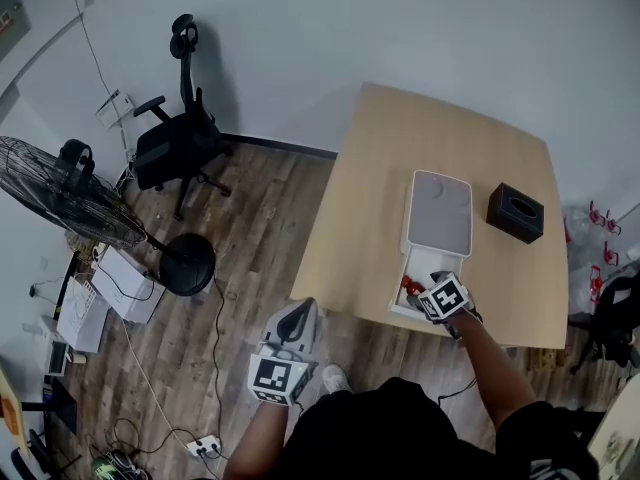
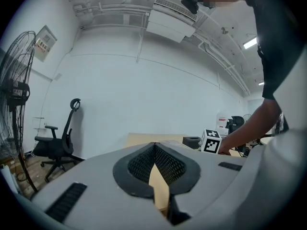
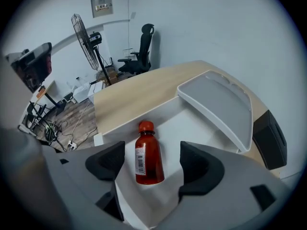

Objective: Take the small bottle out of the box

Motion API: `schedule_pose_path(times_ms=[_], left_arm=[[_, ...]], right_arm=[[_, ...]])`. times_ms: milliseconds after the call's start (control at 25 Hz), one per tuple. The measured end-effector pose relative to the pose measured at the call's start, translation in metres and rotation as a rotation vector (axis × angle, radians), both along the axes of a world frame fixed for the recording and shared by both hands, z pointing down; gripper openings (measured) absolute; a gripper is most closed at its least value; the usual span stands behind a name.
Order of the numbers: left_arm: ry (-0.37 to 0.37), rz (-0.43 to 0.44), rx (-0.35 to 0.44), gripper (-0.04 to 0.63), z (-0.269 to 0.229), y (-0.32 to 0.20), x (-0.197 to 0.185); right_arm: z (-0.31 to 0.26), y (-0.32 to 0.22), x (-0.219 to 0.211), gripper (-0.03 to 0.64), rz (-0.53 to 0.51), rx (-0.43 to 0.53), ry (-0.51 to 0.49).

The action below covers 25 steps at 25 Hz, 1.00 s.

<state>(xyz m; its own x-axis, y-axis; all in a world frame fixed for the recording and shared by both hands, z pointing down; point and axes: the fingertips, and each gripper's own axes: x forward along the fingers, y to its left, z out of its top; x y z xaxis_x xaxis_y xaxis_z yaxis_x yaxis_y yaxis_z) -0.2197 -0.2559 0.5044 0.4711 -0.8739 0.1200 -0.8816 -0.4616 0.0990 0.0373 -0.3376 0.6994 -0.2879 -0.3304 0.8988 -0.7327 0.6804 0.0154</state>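
Bright, even indoor light in all views. Ceiling strip light glows at the upper right of the left gripper view. Office chair casts a soft shadow behind it. Both gripper views bend strongly, with black corners. Small bottle sharp, faintly glossy

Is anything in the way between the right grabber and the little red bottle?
Nothing visible. The pale grey lid of the white rectangular box sits aside, and the small red bottle lies uncovered between the open jaws of the right gripper.
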Motion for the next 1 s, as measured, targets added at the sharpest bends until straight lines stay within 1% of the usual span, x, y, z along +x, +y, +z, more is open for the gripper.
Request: schedule_pose_path(times_ms=[120,320,560,640,720,880,1000], left_arm=[[-0.003,0.015,-0.015,0.015,0.007,-0.007,-0.002],[-0.006,0.038,-0.038,0.015,0.013,-0.012,0.013],[0.01,0.018,-0.038,0.015,0.011,-0.019,0.024],[0.007,0.014,-0.038,0.015,0.011,-0.021,0.027],[0.004,0.009,-0.042,0.015,0.013,-0.023,0.027],[0.057,0.003,-0.061,0.015,0.011,-0.025,0.031],[0.067,0.006,-0.053,0.015,0.005,-0.027,0.036]], right_arm=[[0.008,-0.001,-0.004,0.357,-0.043,-0.023,0.047],[0.022,0.002,-0.006,0.34,-0.125,-0.055,0.113],[0.034,0.008,-0.007,0.261,-0.19,-0.078,0.156],[0.037,0.008,-0.006,0.241,-0.198,-0.086,0.164],[0.038,0.006,-0.007,0.238,-0.206,-0.093,0.166],[0.037,0.009,-0.004,0.233,-0.203,-0.126,0.161],[0.035,0.008,-0.008,0.232,-0.219,-0.1,0.138]])
